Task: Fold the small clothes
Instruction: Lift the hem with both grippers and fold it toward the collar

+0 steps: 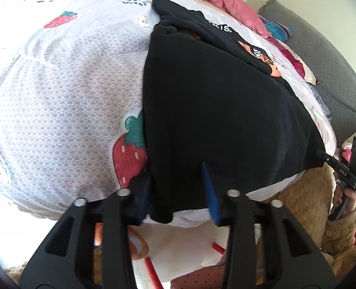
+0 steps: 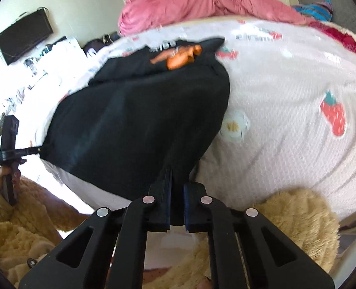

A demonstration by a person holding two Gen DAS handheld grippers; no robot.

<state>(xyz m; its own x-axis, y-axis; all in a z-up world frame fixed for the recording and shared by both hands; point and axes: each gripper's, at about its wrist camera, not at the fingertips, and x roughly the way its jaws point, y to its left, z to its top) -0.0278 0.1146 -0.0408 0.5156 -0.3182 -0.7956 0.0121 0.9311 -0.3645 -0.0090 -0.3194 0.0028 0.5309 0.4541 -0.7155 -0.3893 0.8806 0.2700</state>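
Observation:
A black garment (image 1: 214,110) with an orange print and white letters lies on the strawberry-print bed cover (image 1: 64,101), its near hem at the bed's edge. My left gripper (image 1: 178,187) straddles the hem's left corner. Its blue pads (image 1: 210,192) stand apart, with flat cloth between them. From the right wrist view the left gripper (image 2: 37,149) has its tip at that corner. My right gripper (image 2: 178,174) is shut on the other hem corner of the black garment (image 2: 134,125), which is drawn to a point. The right gripper (image 1: 321,155) also shows at the right edge of the left wrist view.
A pink blanket (image 2: 202,2) is heaped at the far side of the bed. Colourful clothes (image 1: 278,30) lie by a grey headboard (image 1: 327,55). A person's tan fleece sleeves (image 2: 16,228) hold both grippers. A black screen (image 2: 23,36) hangs on the wall.

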